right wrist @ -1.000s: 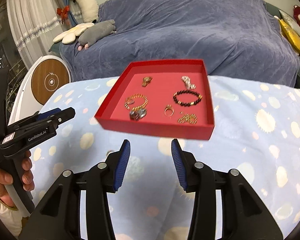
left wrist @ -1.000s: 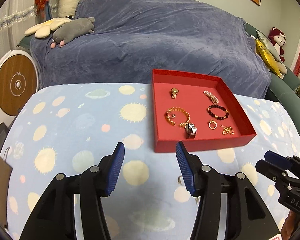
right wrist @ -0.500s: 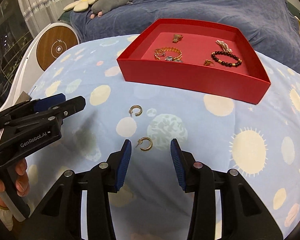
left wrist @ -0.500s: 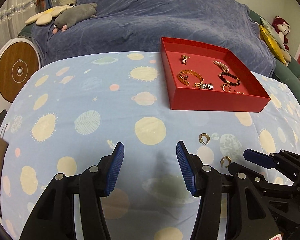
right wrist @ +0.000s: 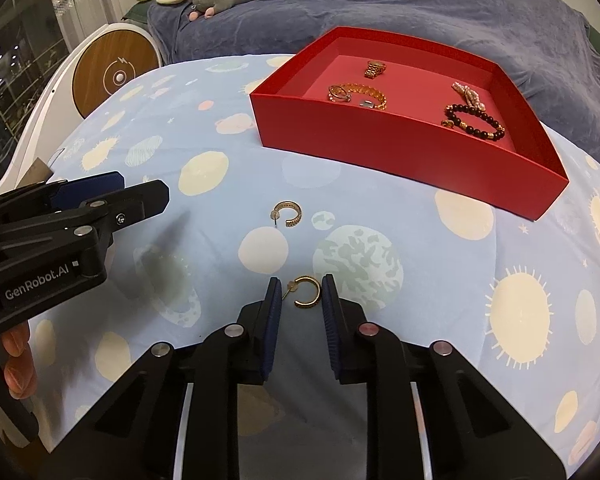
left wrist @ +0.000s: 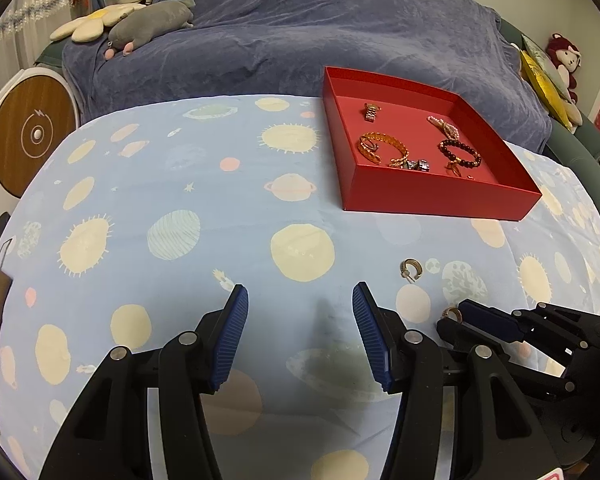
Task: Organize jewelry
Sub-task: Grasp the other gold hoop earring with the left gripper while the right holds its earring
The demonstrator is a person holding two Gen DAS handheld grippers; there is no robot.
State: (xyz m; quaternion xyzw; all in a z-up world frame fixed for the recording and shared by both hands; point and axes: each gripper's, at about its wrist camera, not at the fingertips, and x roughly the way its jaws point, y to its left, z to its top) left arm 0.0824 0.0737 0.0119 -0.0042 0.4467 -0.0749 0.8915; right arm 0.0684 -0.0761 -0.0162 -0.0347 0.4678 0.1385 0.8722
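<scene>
You set your right gripper (right wrist: 300,294) low over the table (right wrist: 420,320), fingers closing around the near gold hoop earring (right wrist: 306,292), not yet clamped, likely to lift it into the red box (right wrist: 400,152). Your left gripper (left wrist: 298,312) waited half open, holding nothing. The second hoop (right wrist: 287,213) lay loose nearby. The box held gold chain bracelet (right wrist: 360,94), beaded bracelet (right wrist: 474,120), small pieces.

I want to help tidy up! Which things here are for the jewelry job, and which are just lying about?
For the job:
- red box with bracelets and rings inside
- near gold earring, between the closing right tool jaws
- far gold earring on the cloth
- left tool, open and empty

Just lying about:
- grey plush toy
- flower cushion
- red plush toy
- blue sofa cover
</scene>
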